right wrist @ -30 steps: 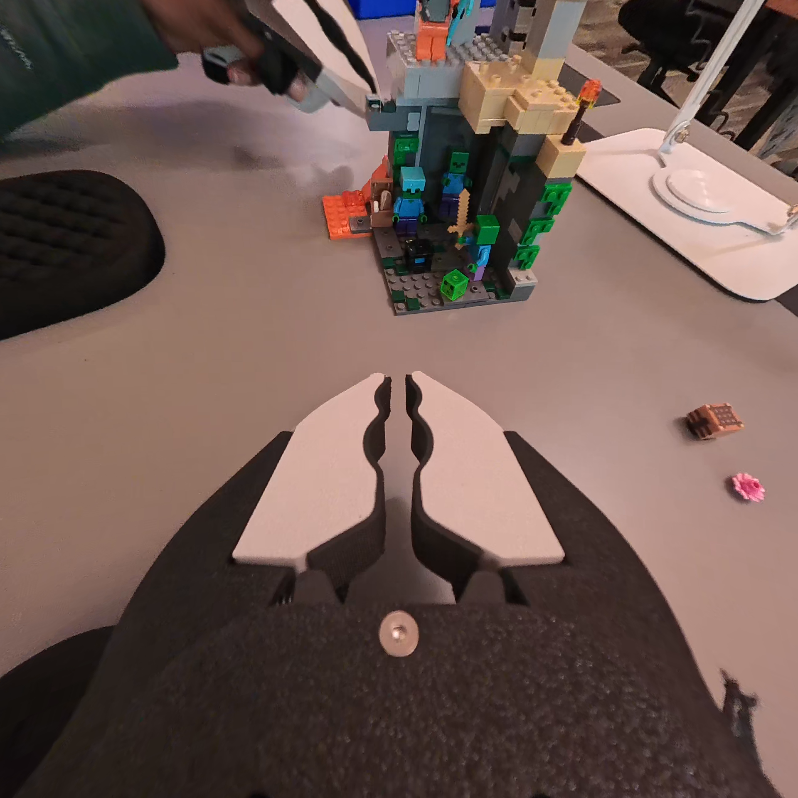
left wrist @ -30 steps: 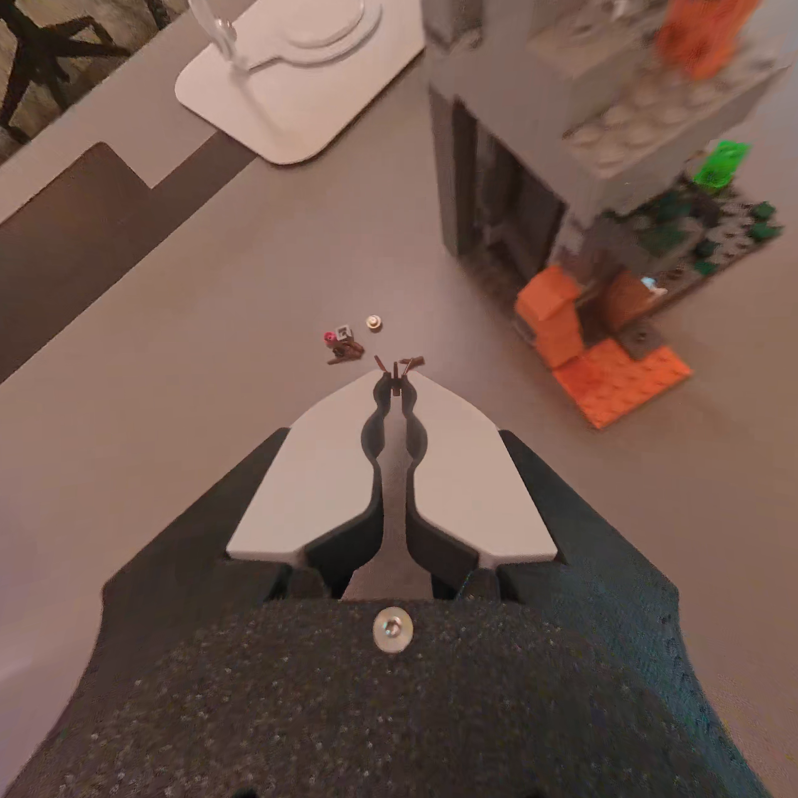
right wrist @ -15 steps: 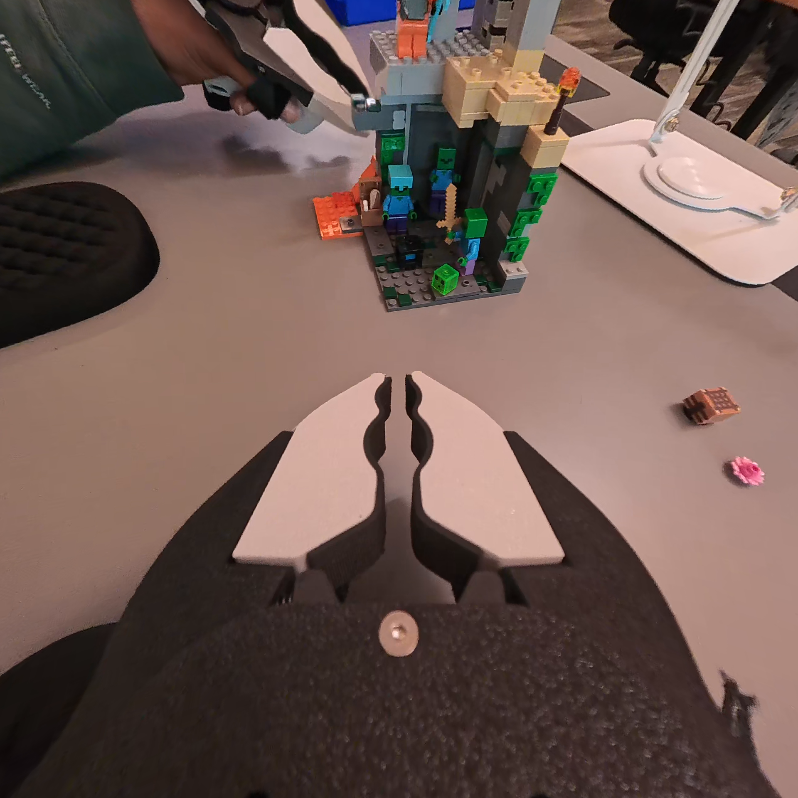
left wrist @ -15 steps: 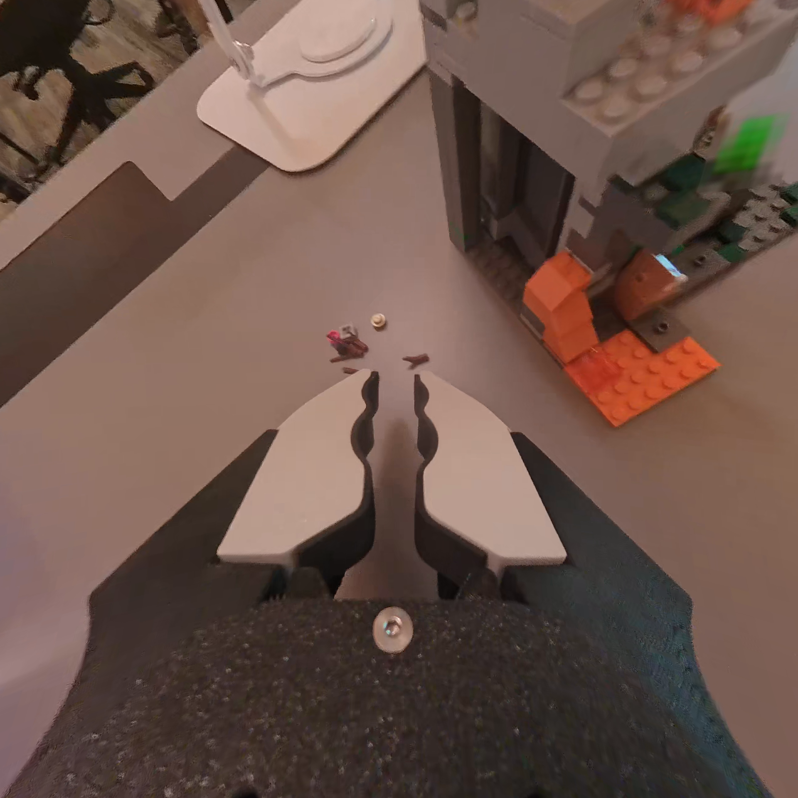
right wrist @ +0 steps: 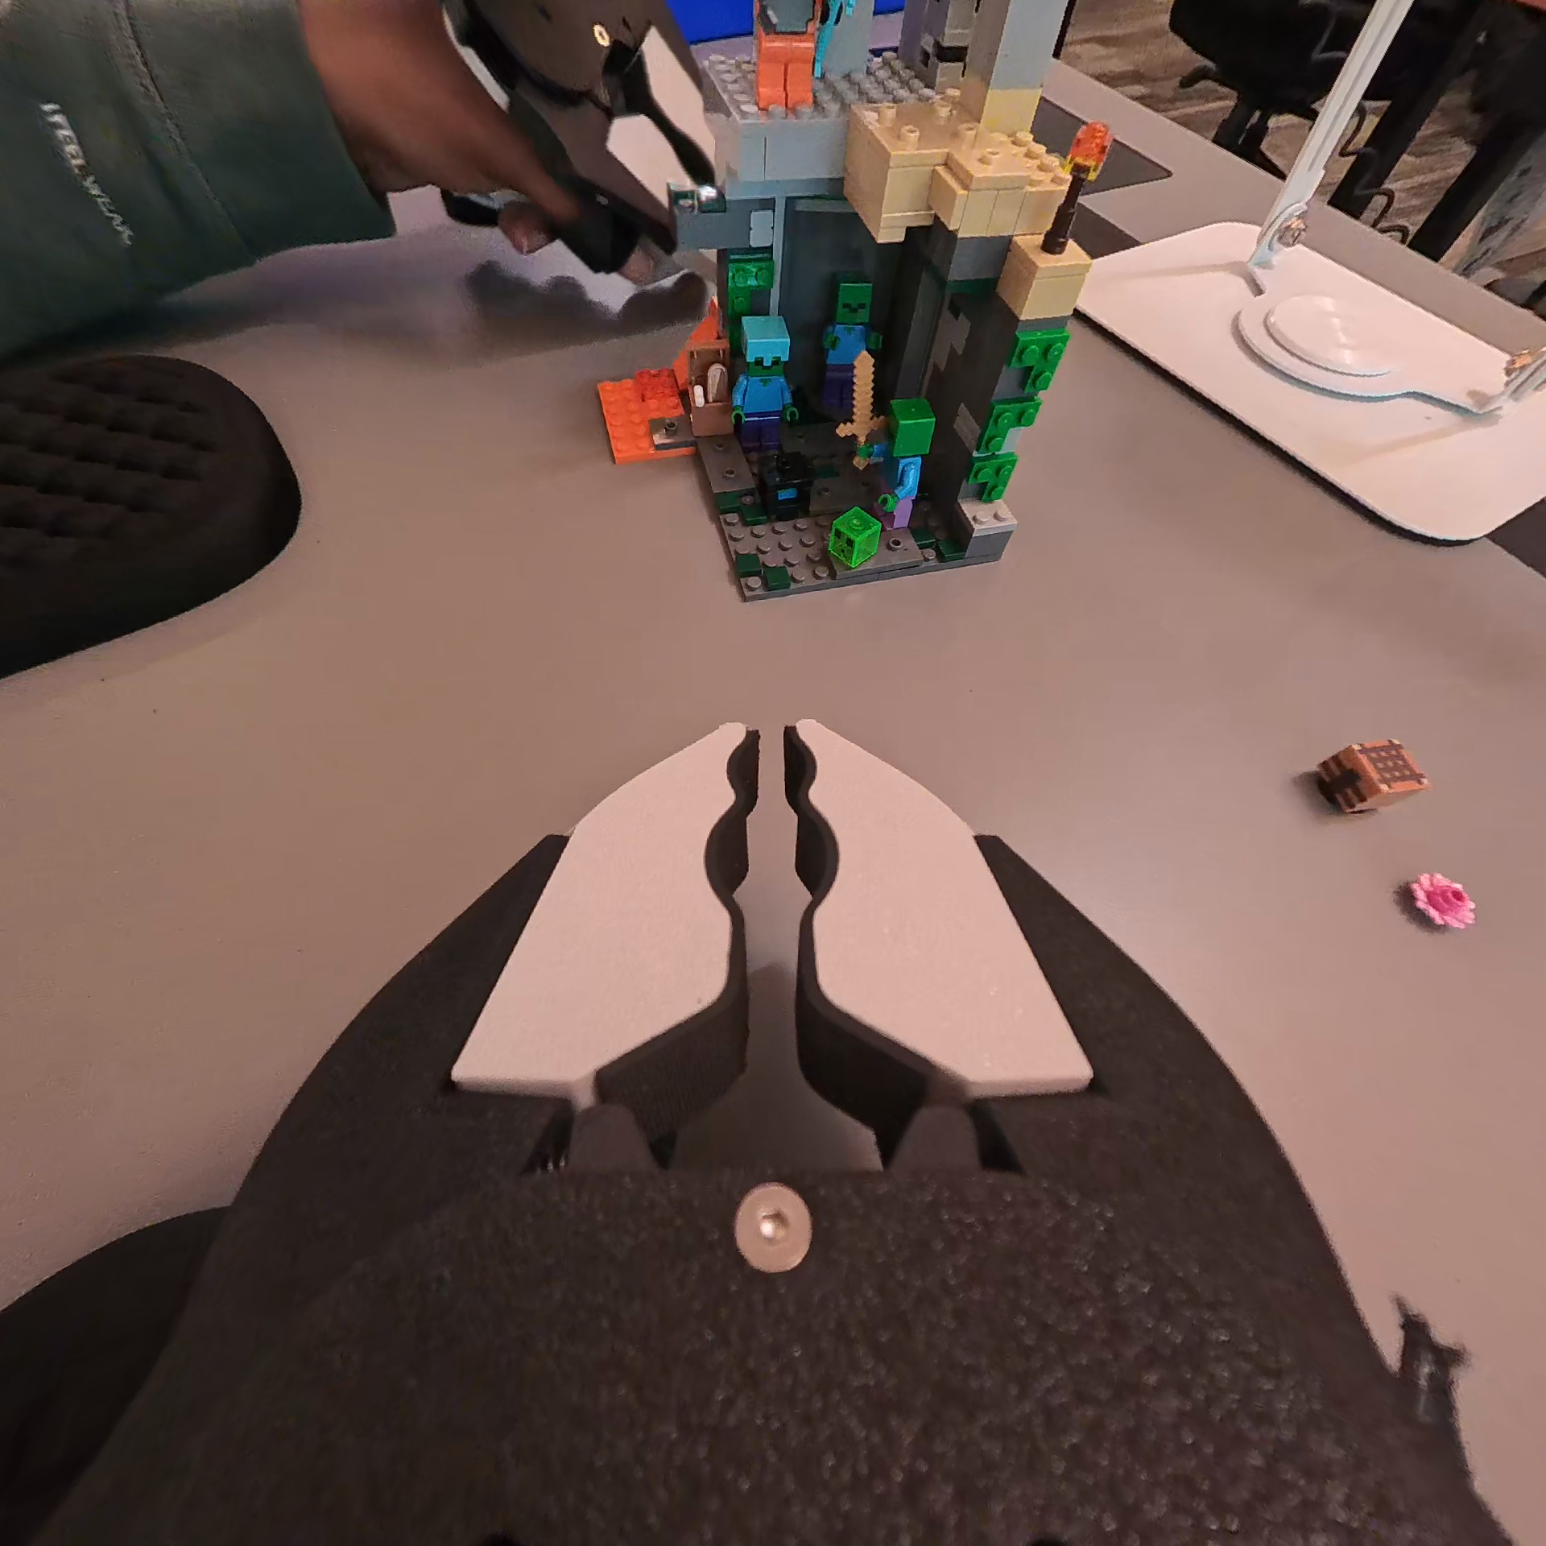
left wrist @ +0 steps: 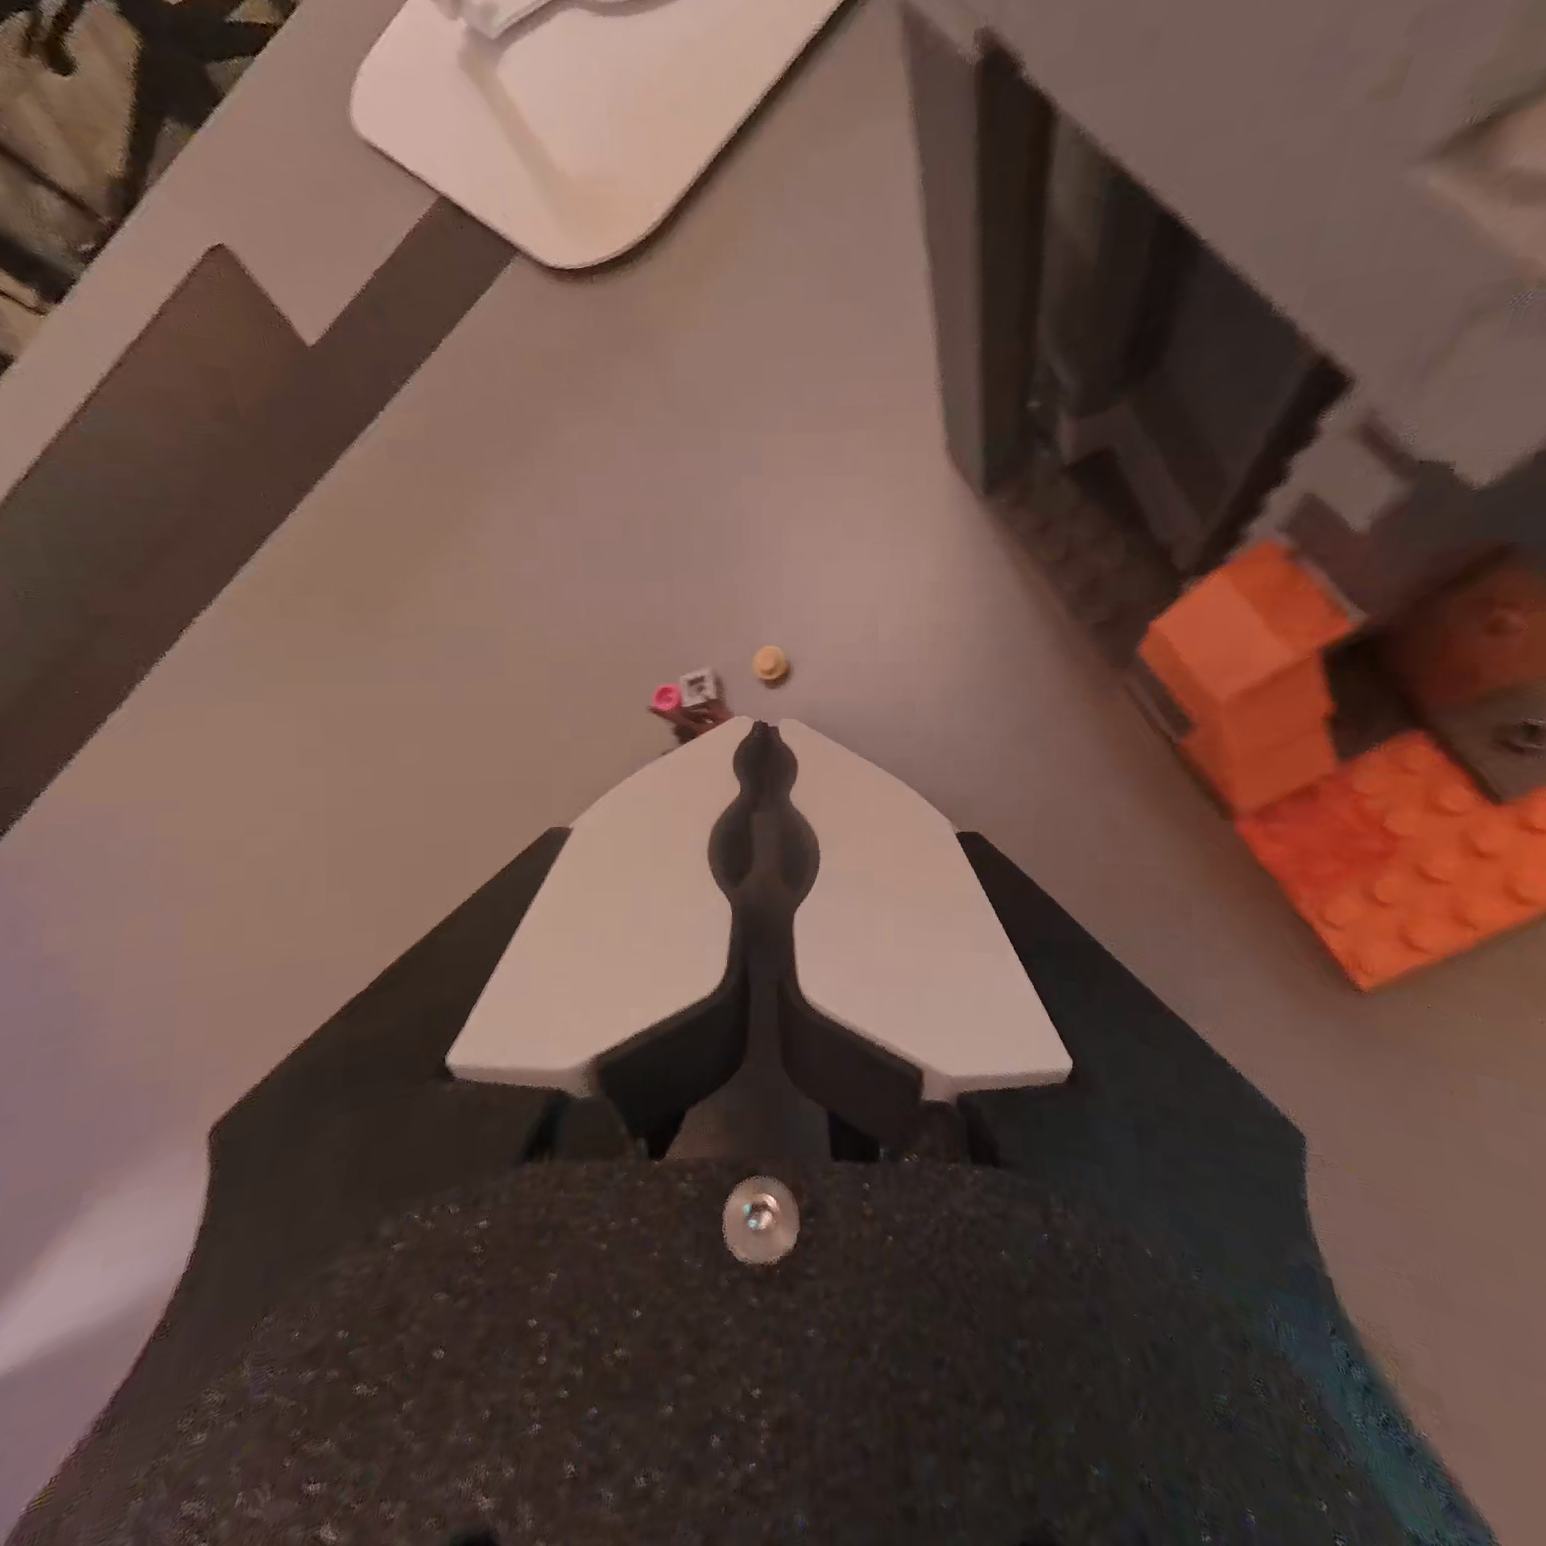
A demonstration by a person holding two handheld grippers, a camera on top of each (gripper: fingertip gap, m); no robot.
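Left tongs [left wrist: 760,726] sit with tips together just short of small loose bits [left wrist: 690,698] on the table [left wrist: 418,669], brick tower [left wrist: 1171,376] to their right, while right tongs [right wrist: 770,734] hover slightly apart, facing it.

Grey table [right wrist: 418,669], white lamp base [right wrist: 1338,401], dark chairs [right wrist: 1272,58] behind.

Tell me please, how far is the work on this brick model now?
Done: the brick model stands assembled, figures inside. In hand: the left gripper is shut beside small brown bits; whether it pinches one is unclear. Left: a tan stud, brown block and pink flower lie loose; the right gripper is open, empty.
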